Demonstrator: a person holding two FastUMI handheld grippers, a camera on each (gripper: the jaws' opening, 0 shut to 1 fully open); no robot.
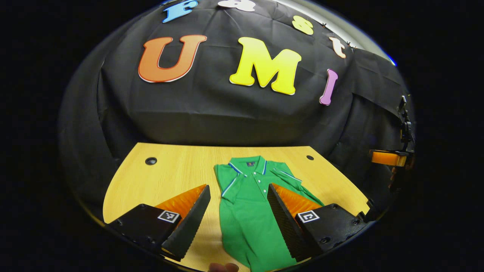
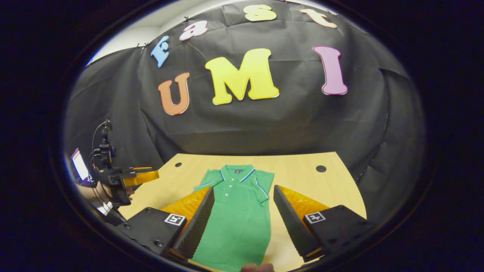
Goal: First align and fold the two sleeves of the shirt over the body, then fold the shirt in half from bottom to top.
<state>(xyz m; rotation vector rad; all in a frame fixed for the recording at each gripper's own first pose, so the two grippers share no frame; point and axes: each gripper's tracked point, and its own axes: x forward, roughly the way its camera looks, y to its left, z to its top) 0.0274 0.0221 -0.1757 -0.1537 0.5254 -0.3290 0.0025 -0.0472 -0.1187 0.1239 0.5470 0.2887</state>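
Note:
A green polo shirt (image 1: 249, 211) (image 2: 236, 219) lies flat on the wooden table (image 1: 174, 170) (image 2: 302, 177), collar toward the far wall. Both short sleeves lie folded in over its body, the striped cuffs showing near the chest. My left gripper (image 1: 238, 206) hovers open above the shirt's near half, nothing between its fingers. My right gripper (image 2: 244, 209) is open too, above the same part of the shirt. The left gripper (image 2: 141, 175) also appears at the left of the right gripper view, held by a hand off the table's left edge. The right gripper (image 1: 389, 158) appears at the far right of the left gripper view.
Two round cable holes (image 1: 151, 161) (image 1: 310, 157) sit near the table's far corners. A black cloth wall stands close behind the table. A fingertip (image 1: 223, 267) shows at the bottom edge of the left gripper view.

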